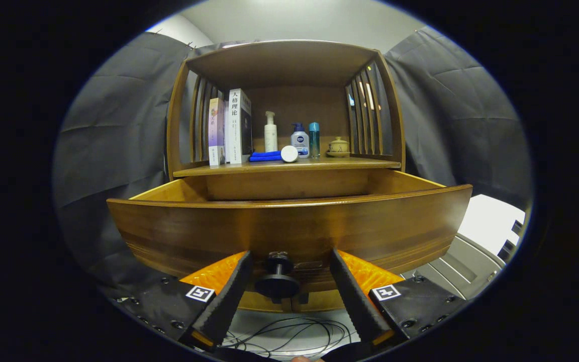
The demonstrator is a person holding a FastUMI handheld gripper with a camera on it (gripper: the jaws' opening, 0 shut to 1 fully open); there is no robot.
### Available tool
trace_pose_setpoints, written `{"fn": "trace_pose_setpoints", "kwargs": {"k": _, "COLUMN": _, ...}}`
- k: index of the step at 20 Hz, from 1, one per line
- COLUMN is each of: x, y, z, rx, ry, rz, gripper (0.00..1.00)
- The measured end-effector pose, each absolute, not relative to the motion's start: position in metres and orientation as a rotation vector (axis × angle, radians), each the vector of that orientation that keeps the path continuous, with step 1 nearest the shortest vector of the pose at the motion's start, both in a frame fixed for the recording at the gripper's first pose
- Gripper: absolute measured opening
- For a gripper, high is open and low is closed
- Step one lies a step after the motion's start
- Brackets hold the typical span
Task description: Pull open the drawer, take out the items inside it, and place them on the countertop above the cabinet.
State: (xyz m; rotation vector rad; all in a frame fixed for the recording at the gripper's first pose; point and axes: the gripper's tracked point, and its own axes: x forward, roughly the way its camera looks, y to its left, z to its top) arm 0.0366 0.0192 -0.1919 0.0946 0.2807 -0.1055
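Nearest the camera, the gripper has its fingers spread wide, one on each side of the dark round knob on the drawer front. Neither finger touches the knob; there is a clear gap on both sides. The drawer stands pulled well out from the cabinet, its front panel close ahead of the fingers and its side walls running back to the cabinet body.

With the drawer open, the step in hand looks like letting go of the knob and going in for the contents. To do that well, back the fingers straight off the knob without snagging it, lift above the front panel, then tip down to look into the drawer before reaching.

The drawer's floor is hidden behind its own front panel, so what lies inside, and how many items, cannot be told. On the table above the drawer stand books, a white pump bottle, a blue-capped bottle, a teal bottle, a small lidded pot, a blue cloth and a white round thing lying beside it; free room shows mostly at its front edge and right side. Loose cables lie on the floor below the fingers.
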Motion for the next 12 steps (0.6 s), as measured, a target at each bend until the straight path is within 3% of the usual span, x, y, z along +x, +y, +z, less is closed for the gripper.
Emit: {"fn": "trace_pose_setpoints", "kwargs": {"k": 12, "x": 0.099, "y": 0.032, "z": -0.187, "rx": 0.111, "ry": 0.302, "rz": -0.132, "gripper": 0.97}}
